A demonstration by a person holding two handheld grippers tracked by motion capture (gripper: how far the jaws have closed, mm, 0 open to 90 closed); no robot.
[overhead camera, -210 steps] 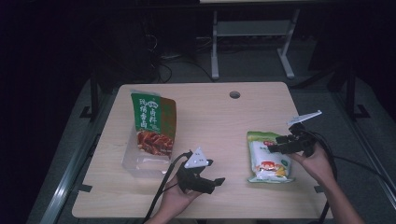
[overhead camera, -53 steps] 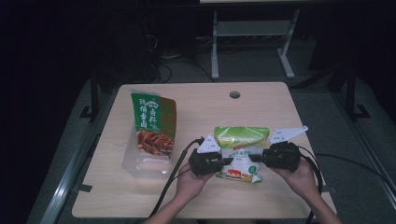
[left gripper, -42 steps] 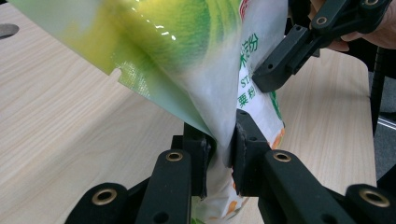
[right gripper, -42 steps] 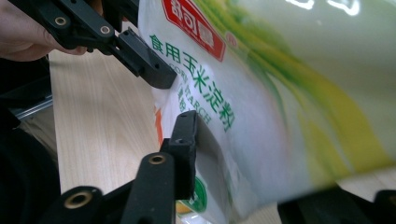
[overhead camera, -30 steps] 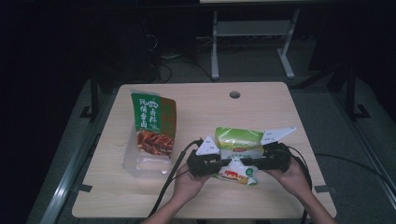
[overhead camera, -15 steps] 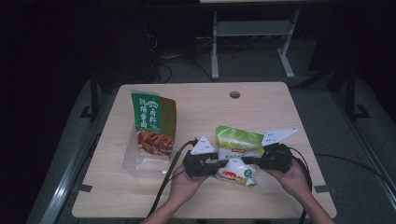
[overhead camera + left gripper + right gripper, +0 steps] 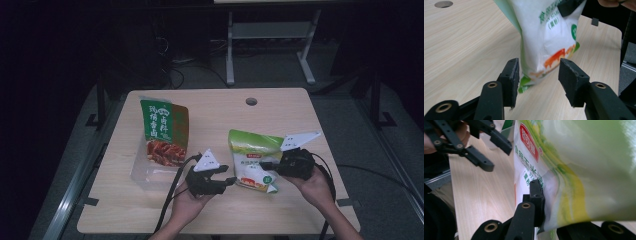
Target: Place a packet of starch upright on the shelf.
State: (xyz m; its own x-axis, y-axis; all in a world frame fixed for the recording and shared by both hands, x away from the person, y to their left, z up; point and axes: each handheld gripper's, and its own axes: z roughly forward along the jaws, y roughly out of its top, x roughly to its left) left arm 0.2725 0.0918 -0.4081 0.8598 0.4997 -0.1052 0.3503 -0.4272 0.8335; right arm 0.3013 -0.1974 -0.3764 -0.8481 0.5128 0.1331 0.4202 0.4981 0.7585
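A green and white pouch point(image 7: 251, 159) with an orange print hangs tilted just above the table, and my right gripper point(image 7: 266, 165) is shut on its side. In the right gripper view one black pad point(image 7: 536, 192) presses into the pouch point(image 7: 579, 157); the other jaw is hidden behind it. My left gripper point(image 7: 227, 175) sits just left of the pouch. In the left gripper view its jaws have just been opening: my left gripper point(image 7: 537, 75) stands open, with the pouch's lower corner point(image 7: 534, 77) between the pads and touched by neither. The left gripper point(image 7: 481, 147) also shows in the right gripper view.
A green and red snack bag point(image 7: 164, 131) lies on a clear plastic box point(image 7: 142, 175) at the table's left. The wooden table point(image 7: 280, 110) has a round hole point(image 7: 251, 101) near its far edge. A metal stand point(image 7: 270, 35) is on the floor behind.
My left gripper has let go of the pouch, opened, and drawn back a little to the left. The right gripper still holds the pouch in about the same place.
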